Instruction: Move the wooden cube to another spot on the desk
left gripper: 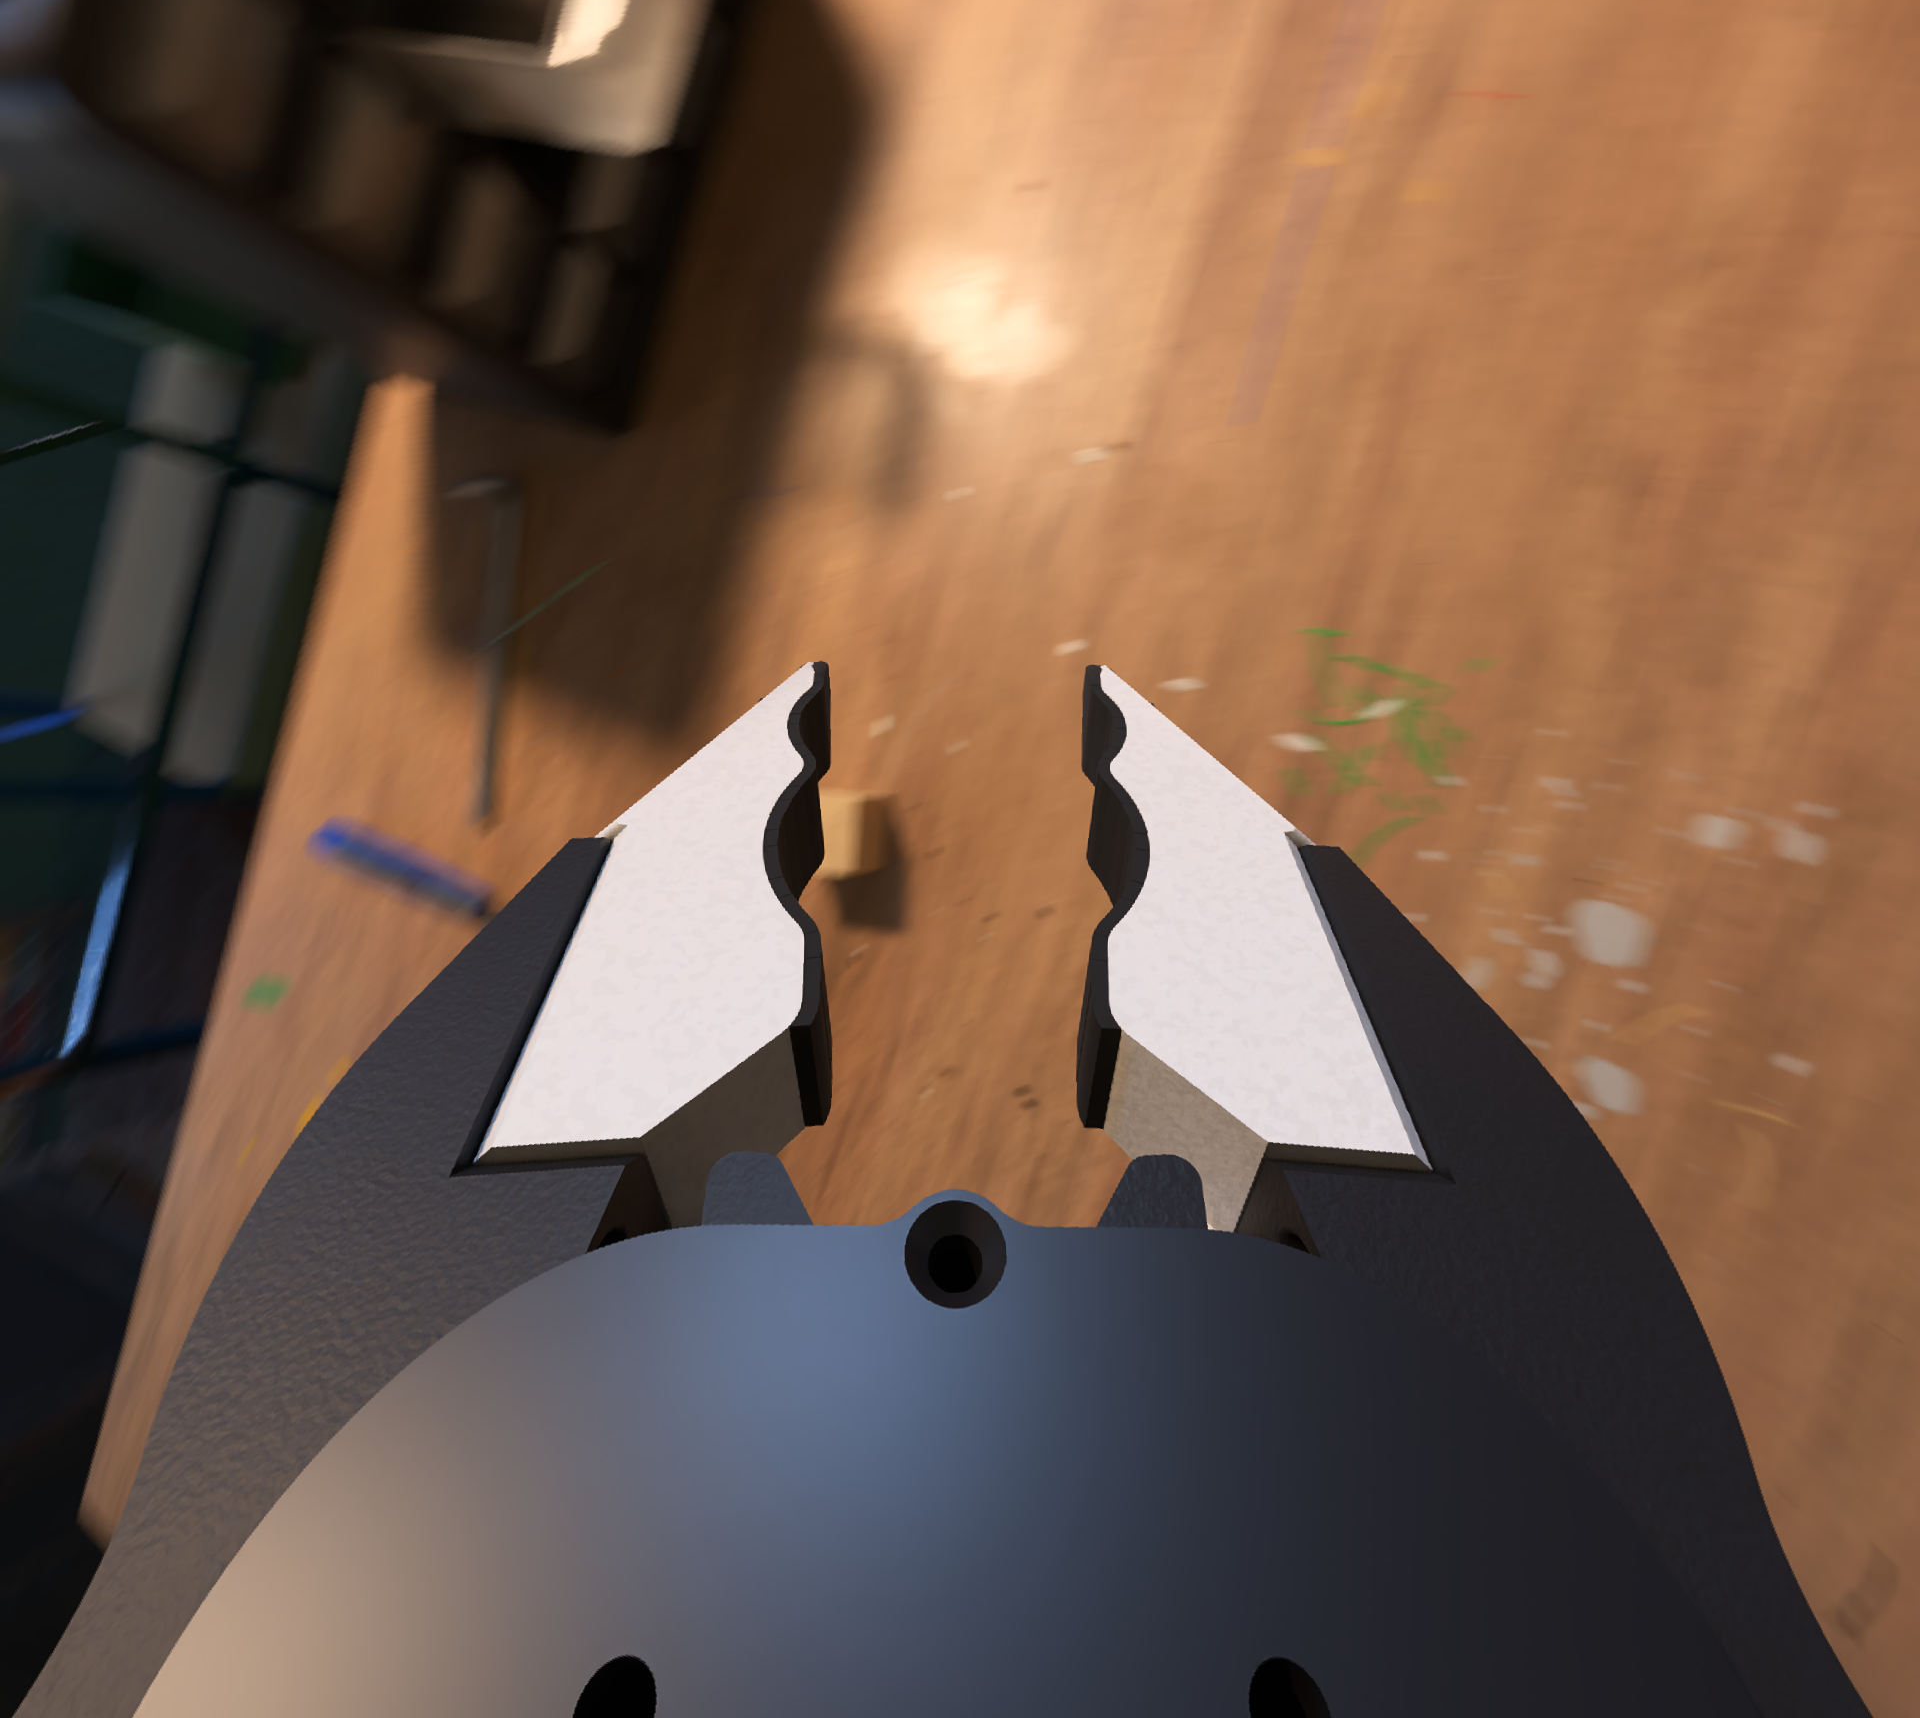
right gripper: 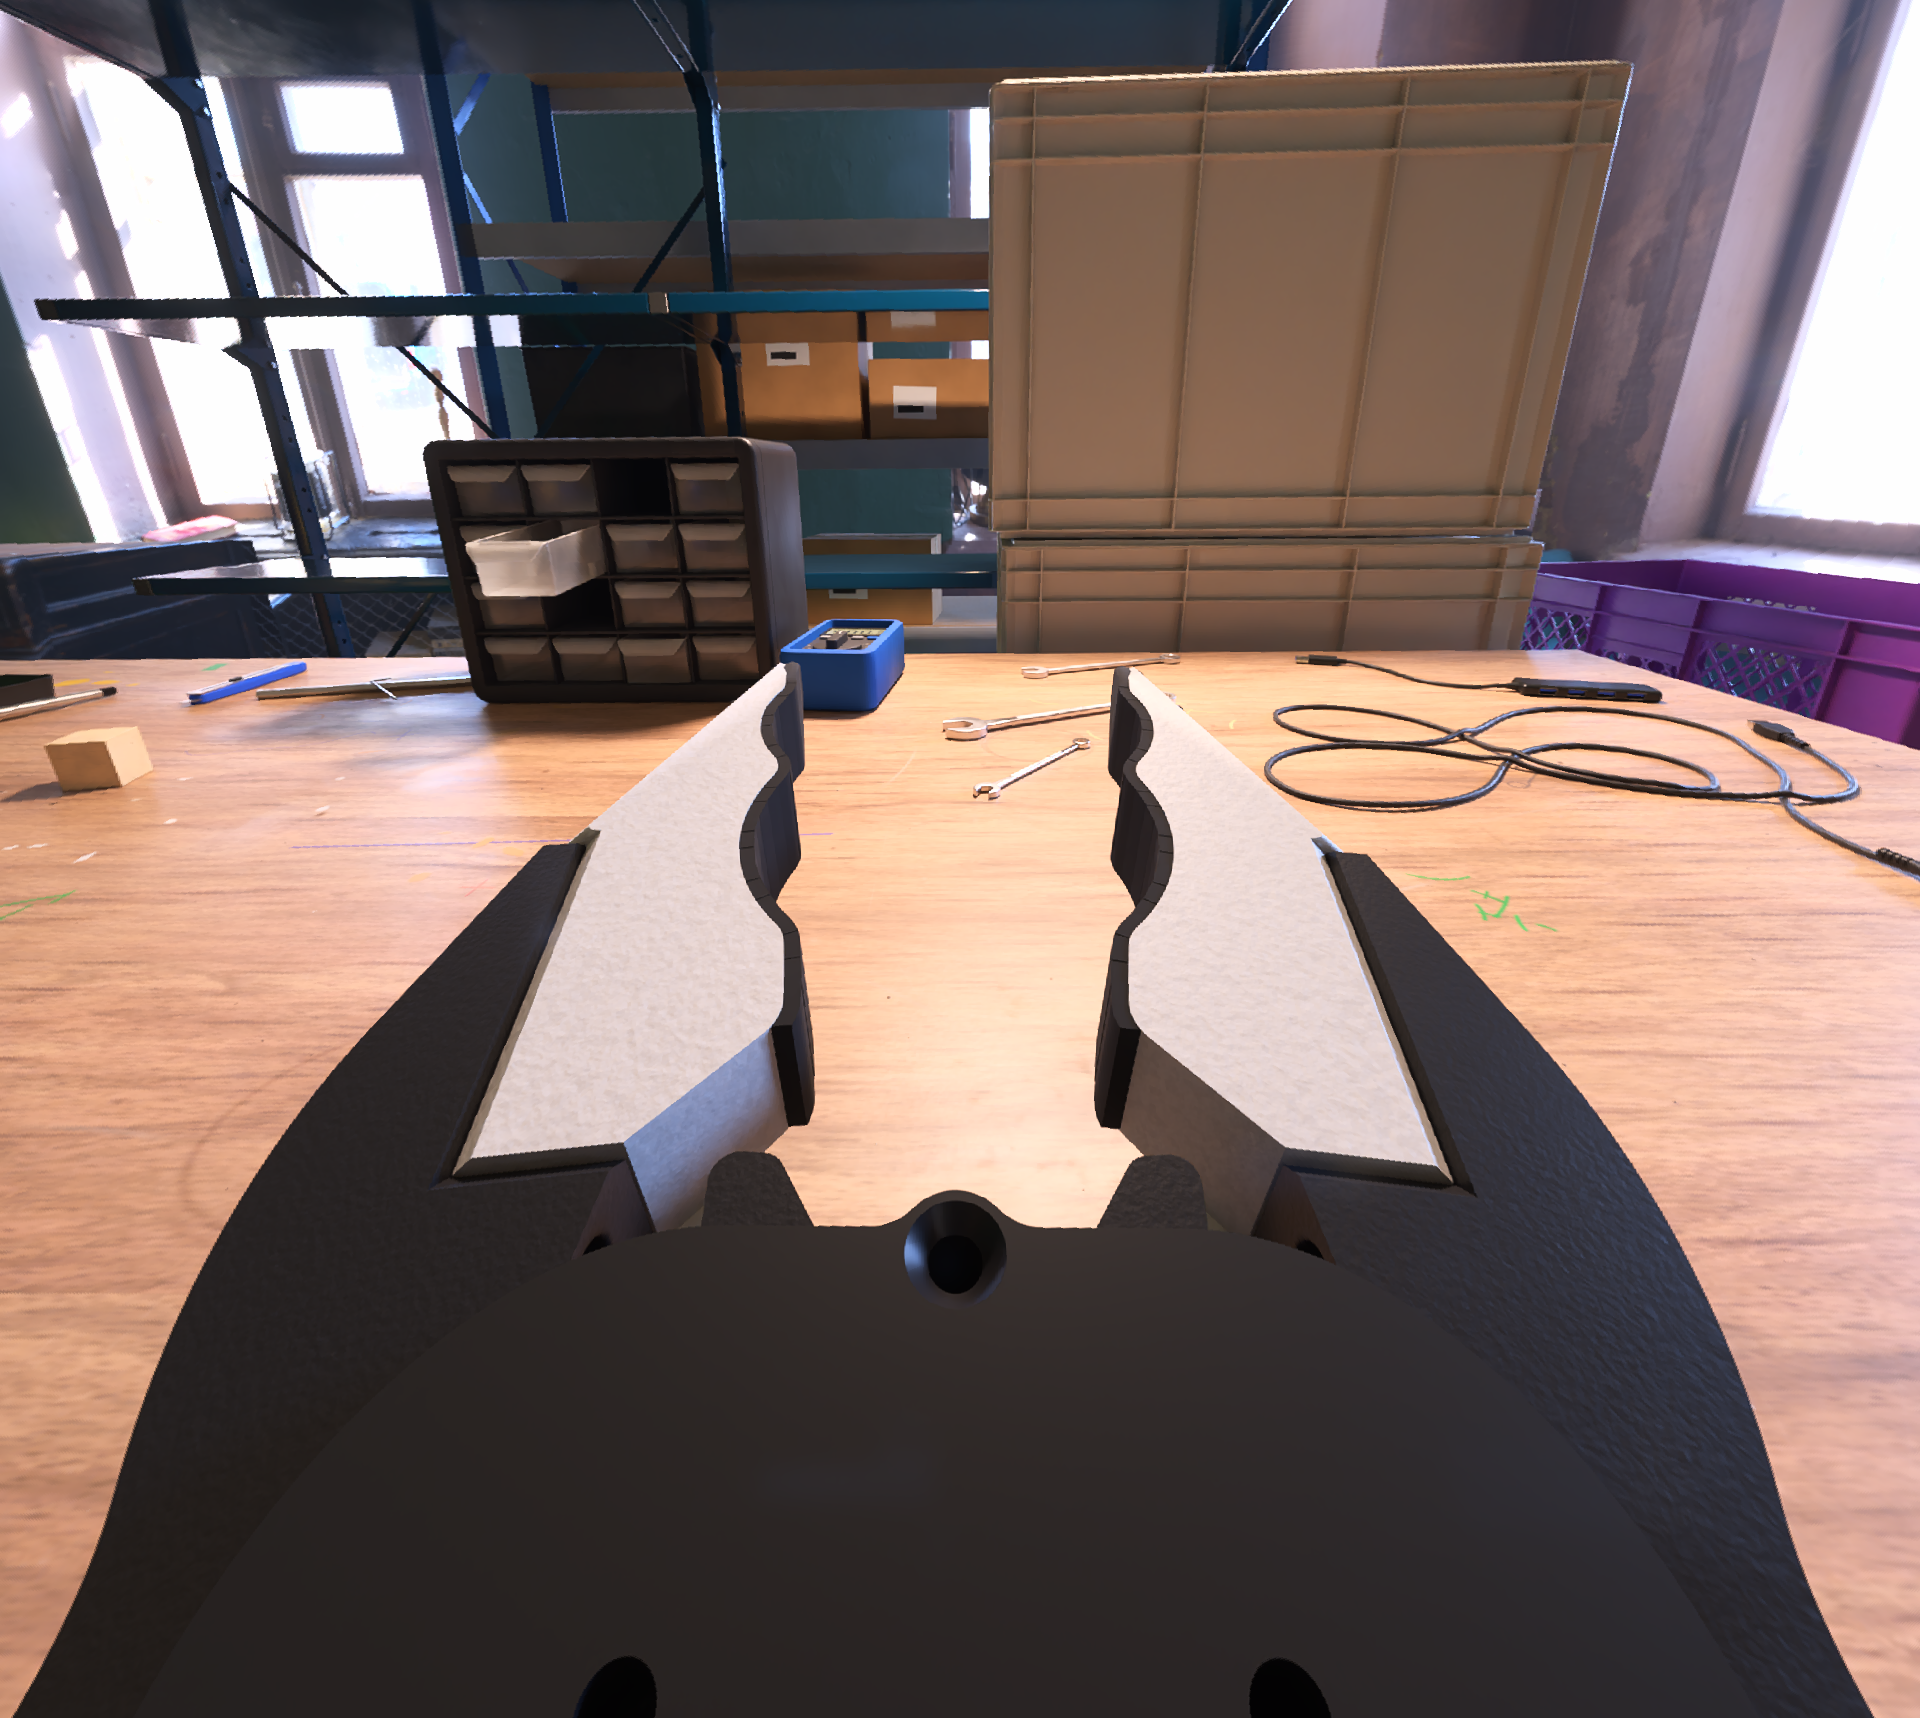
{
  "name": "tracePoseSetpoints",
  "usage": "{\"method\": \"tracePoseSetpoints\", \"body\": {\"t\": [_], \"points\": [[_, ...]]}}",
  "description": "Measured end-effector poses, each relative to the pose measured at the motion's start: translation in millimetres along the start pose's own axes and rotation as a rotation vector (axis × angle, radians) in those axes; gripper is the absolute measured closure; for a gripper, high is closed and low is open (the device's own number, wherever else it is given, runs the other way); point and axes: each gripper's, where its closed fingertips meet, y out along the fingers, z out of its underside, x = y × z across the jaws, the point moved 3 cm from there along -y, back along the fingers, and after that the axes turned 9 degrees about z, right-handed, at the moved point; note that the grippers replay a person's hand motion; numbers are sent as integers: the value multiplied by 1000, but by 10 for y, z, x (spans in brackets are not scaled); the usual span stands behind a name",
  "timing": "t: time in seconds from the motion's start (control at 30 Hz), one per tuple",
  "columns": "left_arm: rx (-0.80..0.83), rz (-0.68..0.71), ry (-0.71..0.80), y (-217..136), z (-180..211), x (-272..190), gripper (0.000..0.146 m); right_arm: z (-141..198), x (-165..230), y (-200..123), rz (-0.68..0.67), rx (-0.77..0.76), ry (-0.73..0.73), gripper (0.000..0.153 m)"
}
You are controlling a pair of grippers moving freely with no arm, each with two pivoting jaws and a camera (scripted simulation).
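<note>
Right gripper [right gripper: 956, 702] held low over desk [right gripper: 935, 993], jaws spread, nothing between. Wooden cube [right gripper: 99, 756] seen far left on desk. Black drawer cabinet [right gripper: 613, 567] and blue box [right gripper: 844, 660] placed ahead; wrenches [right gripper: 1023, 720] and black cable [right gripper: 1558, 759] laid right.

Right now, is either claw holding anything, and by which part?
Nothing is held. Left claw and right claw are open; the wooden cube sits on the desk.

Glossy wood-grain desk [right gripper: 935, 920], matt pale wooden cube [right gripper: 99, 756], ribbed plastic crates [right gripper: 1288, 318], shiny metal wrenches [right gripper: 1023, 719].
</note>
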Motion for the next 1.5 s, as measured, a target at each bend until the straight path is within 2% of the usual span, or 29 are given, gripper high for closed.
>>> {"method": "tracePoseSetpoints", "body": {"t": [0.07,0.1,0.2,0.27,0.47,0.6,0.8,0.93,1.07,1.17,1.27,1.37,1.5], "points": [[-27,-167,-81,-218,309,376,96,-9,0,-3,-1,-6,0,93],[-11,-200,-135,-258,471,524,96,-13,0,-5,1,-8,-3,93],[94,-155,-306,-185,865,815,99,-18,1,-13,15,-13,-32,94],[138,-133,-355,-50,1011,952,99,-1,4,-14,22,-5,-43,94],[225,-92,-499,465,1226,1212,99,57,-4,9,42,27,-74,94],[163,-59,-619,684,1229,1324,93,79,-6,21,48,39,-85,94],[155,-140,-659,746,1286,1459,78,91,-7,28,45,45,-84,94],[87,-133,-687,782,1265,1507,76,100,-8,34,43,51,-85,94],[176,-65,-677,873,1370,1424,66,106,-12,37,43,54,-83,94],[268,-34,-673,919,1461,1363,64,116,-15,40,41,60,-77,94],[263,-38,-659,911,1435,1345,65,122,-11,44,40,63,-82,94],[243,44,-625,884,1358,1242,73,126,-13,46,40,65,-80,94],[218,85,-572,807,1248,1148,84,131,-19,45,44,66,-79,94]]}}
